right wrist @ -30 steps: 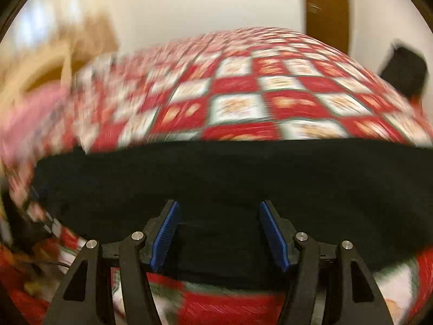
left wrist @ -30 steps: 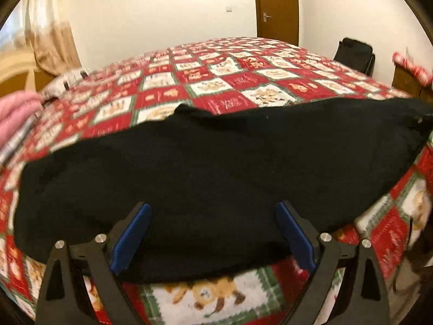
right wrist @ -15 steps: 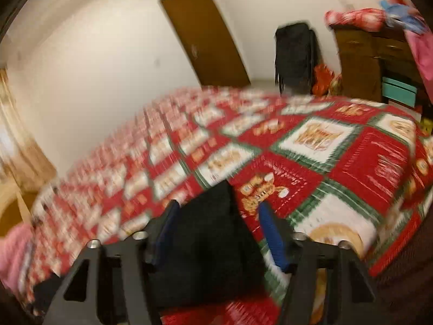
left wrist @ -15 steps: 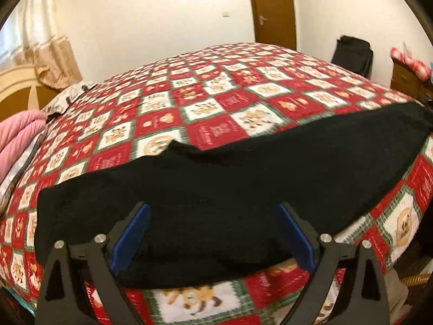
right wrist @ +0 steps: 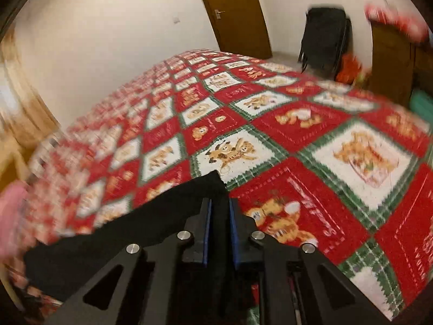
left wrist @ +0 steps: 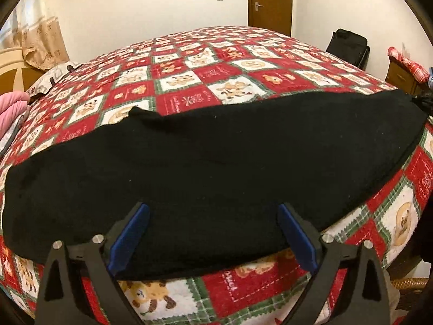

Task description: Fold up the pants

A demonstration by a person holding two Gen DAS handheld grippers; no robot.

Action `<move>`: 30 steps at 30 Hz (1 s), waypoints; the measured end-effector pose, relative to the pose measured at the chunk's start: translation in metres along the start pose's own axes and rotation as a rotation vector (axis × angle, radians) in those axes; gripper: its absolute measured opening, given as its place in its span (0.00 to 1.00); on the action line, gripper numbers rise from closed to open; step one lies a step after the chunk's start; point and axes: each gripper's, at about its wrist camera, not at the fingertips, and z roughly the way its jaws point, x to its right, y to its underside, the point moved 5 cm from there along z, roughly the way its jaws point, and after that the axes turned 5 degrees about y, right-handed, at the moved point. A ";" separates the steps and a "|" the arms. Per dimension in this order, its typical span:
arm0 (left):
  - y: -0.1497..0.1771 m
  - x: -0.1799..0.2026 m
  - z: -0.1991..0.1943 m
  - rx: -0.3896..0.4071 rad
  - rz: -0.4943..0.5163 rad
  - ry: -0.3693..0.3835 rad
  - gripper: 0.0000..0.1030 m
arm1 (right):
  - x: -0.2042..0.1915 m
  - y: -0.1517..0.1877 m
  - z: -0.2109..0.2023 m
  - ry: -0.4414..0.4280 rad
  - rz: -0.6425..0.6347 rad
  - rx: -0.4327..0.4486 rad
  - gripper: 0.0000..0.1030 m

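A wide bed covered by a red, white and green patchwork quilt (left wrist: 222, 62) printed with cartoon animals fills most of both views. Behind it stand a plain white wall (left wrist: 140, 8) and a brown wooden door (left wrist: 269, 0) with a metal handle. A black bag (left wrist: 347, 44) leans near the wall at the right, beside a brown wooden dresser (left wrist: 400, 74) with a red checked cloth on top. At the far left hang beige patterned curtains (left wrist: 40, 43), and a pink folded fabric (left wrist: 12, 105) lies at the bed's left edge. What the dresser drawers hold cannot be told.

The black soft-fabric pants (left wrist: 216, 168) lie flat on the quilt along the near edge of the bed, their long axis running left to right across the left wrist view, with a small raised peak on the far edge toward the left.

The left gripper (left wrist: 213, 216) hovers over the near edge of the pants, its blue-padded fingers (left wrist: 130, 235) spread wide and holding nothing.

In the blurred right wrist view, the right gripper (right wrist: 219, 216) has its blue pads (right wrist: 207, 233) drawn close together, pinching a corner of the black pants (right wrist: 151, 224), whose tip pokes out just beyond the fingertips.
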 end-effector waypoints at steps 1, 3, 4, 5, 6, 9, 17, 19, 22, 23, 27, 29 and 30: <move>0.000 0.001 0.000 0.001 0.005 -0.004 0.96 | 0.010 -0.001 -0.009 -0.035 0.081 0.005 0.17; 0.000 0.002 0.001 0.005 0.007 -0.005 0.96 | 0.032 0.004 -0.036 -0.068 0.243 0.080 0.43; -0.001 0.001 0.001 0.007 0.002 -0.002 0.96 | 0.042 0.013 -0.055 -0.103 0.312 0.156 0.53; -0.001 0.001 0.002 0.010 -0.006 0.003 0.96 | 0.045 0.020 -0.067 -0.120 0.337 0.204 0.64; -0.002 0.000 0.001 0.016 -0.016 0.005 0.96 | 0.044 0.030 -0.078 -0.130 0.343 0.248 0.64; -0.004 -0.002 0.000 0.029 -0.039 0.007 0.96 | 0.034 0.054 -0.081 -0.089 0.300 0.230 0.64; -0.012 -0.013 -0.021 0.098 -0.099 0.033 0.96 | -0.019 0.069 -0.064 0.035 0.092 0.195 0.64; -0.011 -0.016 -0.018 0.084 -0.116 0.040 0.96 | -0.030 0.070 -0.059 0.064 0.053 0.186 0.64; -0.008 -0.018 -0.018 0.077 -0.127 0.042 0.96 | -0.022 0.067 -0.053 0.051 0.124 0.176 0.53; -0.008 -0.019 -0.019 0.081 -0.127 0.041 0.96 | -0.016 0.064 -0.049 0.045 0.166 0.167 0.40; -0.007 -0.023 -0.022 0.091 -0.145 0.051 0.96 | -0.017 0.066 -0.045 0.015 0.180 0.132 0.17; -0.007 -0.025 -0.022 0.089 -0.151 0.049 0.96 | -0.021 0.063 -0.045 0.003 0.158 0.109 0.08; -0.007 -0.026 -0.022 0.089 -0.154 0.047 0.96 | -0.021 0.061 -0.046 -0.009 0.167 0.103 0.08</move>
